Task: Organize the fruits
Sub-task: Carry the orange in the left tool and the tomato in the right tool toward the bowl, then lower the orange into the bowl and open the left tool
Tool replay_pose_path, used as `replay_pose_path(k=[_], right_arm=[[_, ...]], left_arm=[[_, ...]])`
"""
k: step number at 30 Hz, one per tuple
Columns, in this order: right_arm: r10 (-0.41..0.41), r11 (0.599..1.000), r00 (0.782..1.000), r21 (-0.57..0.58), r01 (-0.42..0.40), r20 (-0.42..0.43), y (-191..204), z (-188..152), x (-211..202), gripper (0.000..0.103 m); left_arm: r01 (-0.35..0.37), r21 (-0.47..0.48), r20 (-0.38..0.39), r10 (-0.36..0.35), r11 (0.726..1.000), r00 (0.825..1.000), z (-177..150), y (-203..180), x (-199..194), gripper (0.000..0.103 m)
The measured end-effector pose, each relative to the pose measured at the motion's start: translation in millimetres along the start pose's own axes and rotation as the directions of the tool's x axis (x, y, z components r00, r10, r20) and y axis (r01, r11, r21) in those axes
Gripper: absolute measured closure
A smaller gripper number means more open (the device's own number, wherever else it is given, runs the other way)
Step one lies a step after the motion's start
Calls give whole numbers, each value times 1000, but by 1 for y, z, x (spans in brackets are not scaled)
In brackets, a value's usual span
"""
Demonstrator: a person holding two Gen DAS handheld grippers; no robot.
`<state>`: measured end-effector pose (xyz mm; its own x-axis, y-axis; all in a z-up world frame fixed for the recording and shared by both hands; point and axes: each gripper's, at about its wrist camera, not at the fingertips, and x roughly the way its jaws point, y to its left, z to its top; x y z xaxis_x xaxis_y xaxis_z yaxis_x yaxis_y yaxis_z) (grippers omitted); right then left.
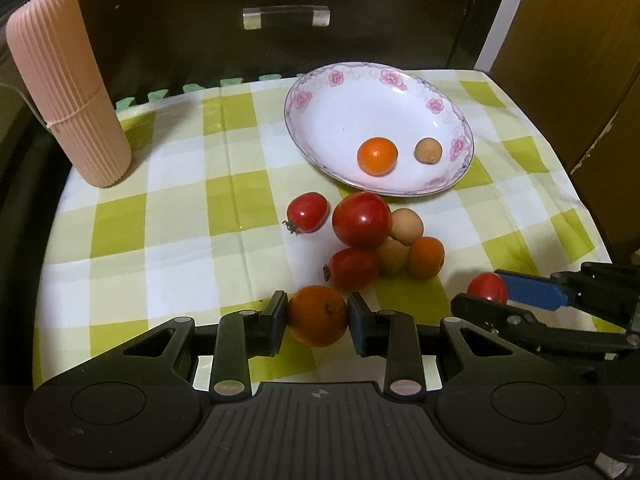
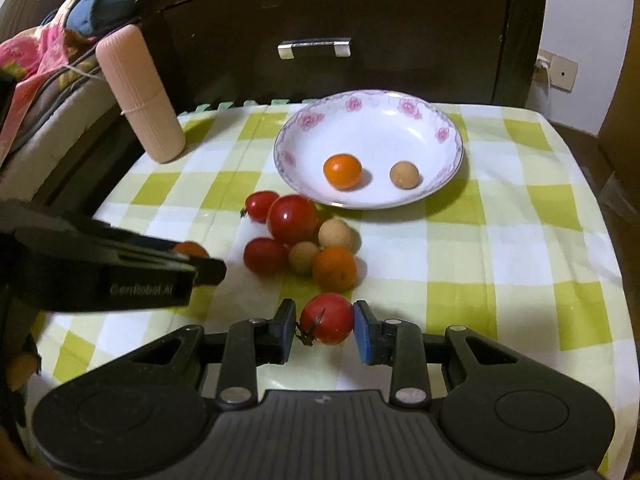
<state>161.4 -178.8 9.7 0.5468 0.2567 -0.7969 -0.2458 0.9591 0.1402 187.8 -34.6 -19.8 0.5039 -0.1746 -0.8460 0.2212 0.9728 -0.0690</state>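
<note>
Orange (image 1: 317, 315) being pinched in my left gripper (image 1: 318, 322), tomato (image 2: 327, 319) in my right gripper (image 2: 324, 330), both low over checked cloth (image 1: 172, 208). Am risking: round fruit slipping, rolling off; tomato bruising; grippers colliding nearing plate (image 1: 320, 88).

White plate (image 2: 372, 196) rimmed with pink flowers; cloth (image 2: 520, 240) checked lime-green and white; ribbed pale-pink cylinder (image 1: 68, 88); dark-brown cabinet (image 2: 400, 12).

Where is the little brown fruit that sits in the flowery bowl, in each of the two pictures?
Left wrist view: the brown fruit lies at the right in the bowl, right of the orange fruit.
Right wrist view: it lies in the bowl's lower right, again right of the orange fruit.
Shared landmark: the pink ribbed cylinder at far left.
</note>
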Motion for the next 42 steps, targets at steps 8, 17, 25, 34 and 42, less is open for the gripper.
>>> replay_pose_path(k=[8, 17, 25, 34, 42], right_arm=[[-14, 1000, 1000, 22, 14, 23, -5, 14, 2, 73], [-22, 999, 998, 48, 20, 52, -12, 31, 4, 73], [-22, 998, 997, 65, 18, 67, -19, 42, 7, 73], [-21, 997, 997, 82, 15, 73, -26, 53, 13, 73], [-15, 993, 997, 116, 6, 78, -37, 66, 23, 73]], left_arm=[[5, -8, 28, -5, 1000, 1000, 13, -3, -4, 63], [18, -1, 48, -18, 1000, 999, 26, -9, -3, 63], [30, -16, 60, -29, 999, 998, 38, -9, -2, 62], [30, -20, 76, -28, 999, 997, 52, -13, 4, 64], [29, -16, 88, -27, 999, 996, 71, -15, 14, 64]])
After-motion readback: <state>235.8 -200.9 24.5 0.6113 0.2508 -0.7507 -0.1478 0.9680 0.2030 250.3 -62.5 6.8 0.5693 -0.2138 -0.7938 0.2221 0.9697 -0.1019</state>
